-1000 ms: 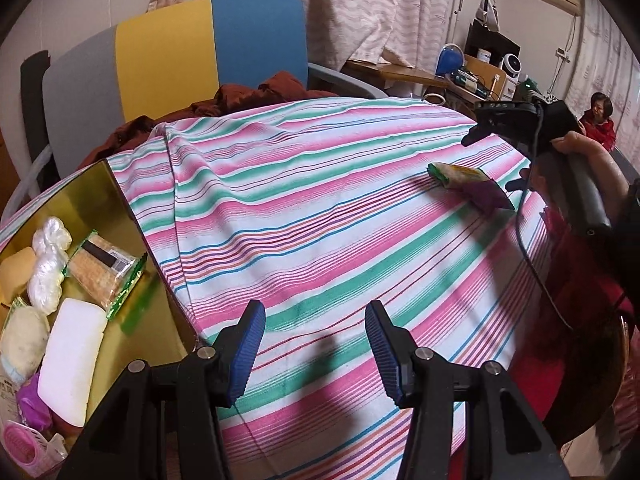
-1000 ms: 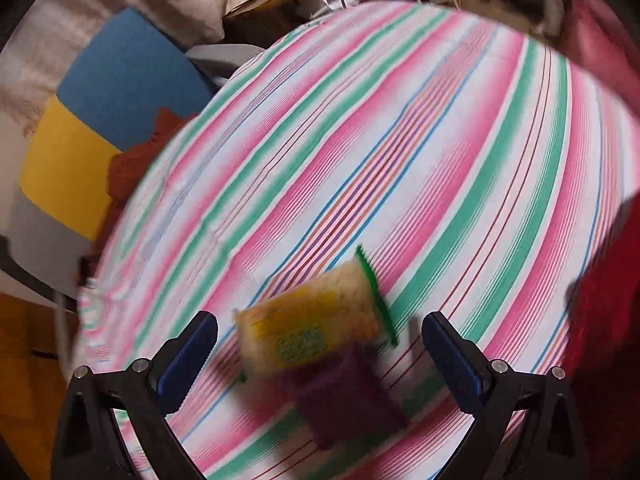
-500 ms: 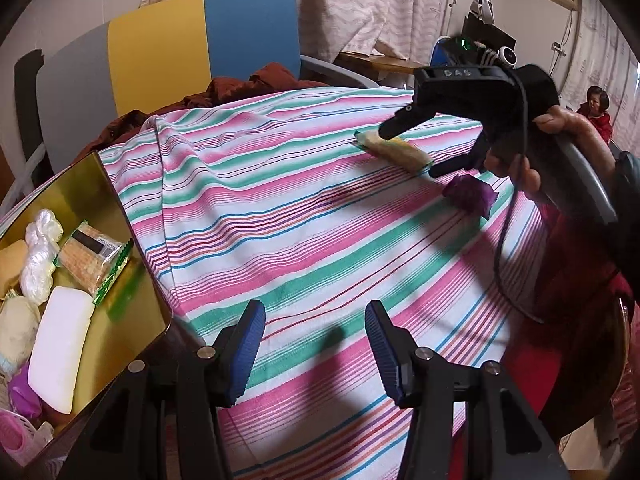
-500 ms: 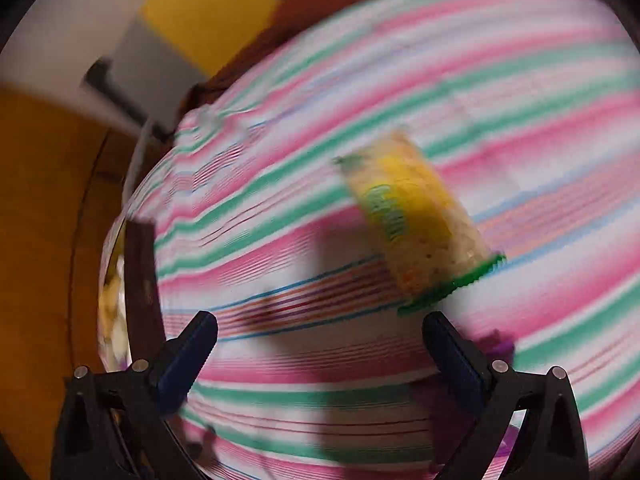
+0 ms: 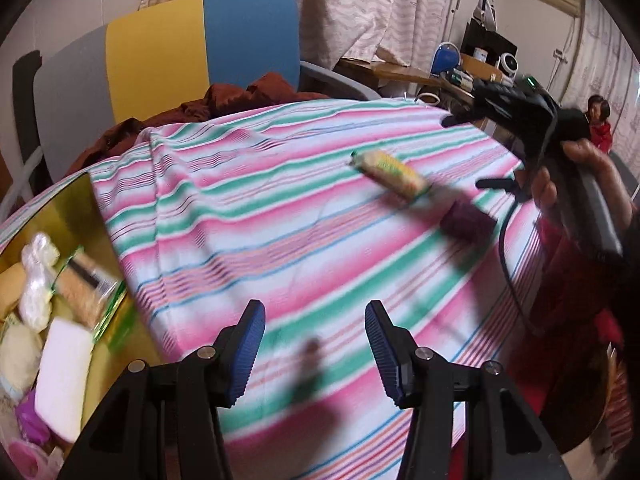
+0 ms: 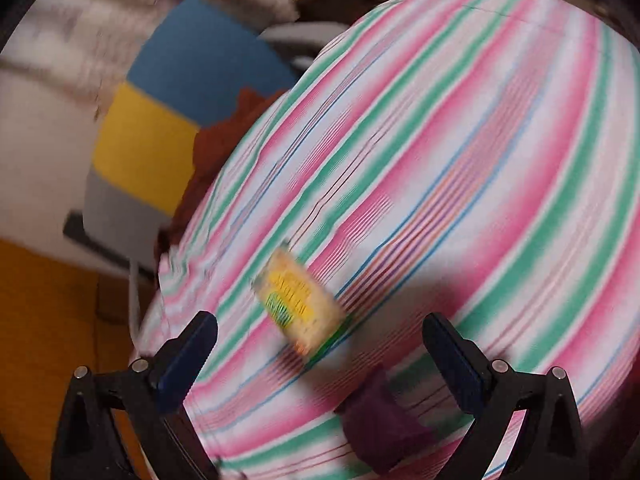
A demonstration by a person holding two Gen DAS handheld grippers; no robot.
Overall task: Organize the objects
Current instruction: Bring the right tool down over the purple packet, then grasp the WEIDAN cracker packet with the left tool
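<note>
Two empty grippers over a striped tablecloth (image 5: 248, 216)

Left gripper (image 5: 316, 344) and right gripper (image 6: 320, 356) gape wide, holding nothing; a yellow snack packet (image 6: 300, 304) lies mid-frame, purple pouch (image 6: 380, 416) below it.

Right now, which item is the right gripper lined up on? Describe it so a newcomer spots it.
On the striped tablecloth, away from the gold box, two small packets lie close together ahead of the open right gripper. It's the yellow snack packet with a green edge, not the dark purple packet beside it.
</note>
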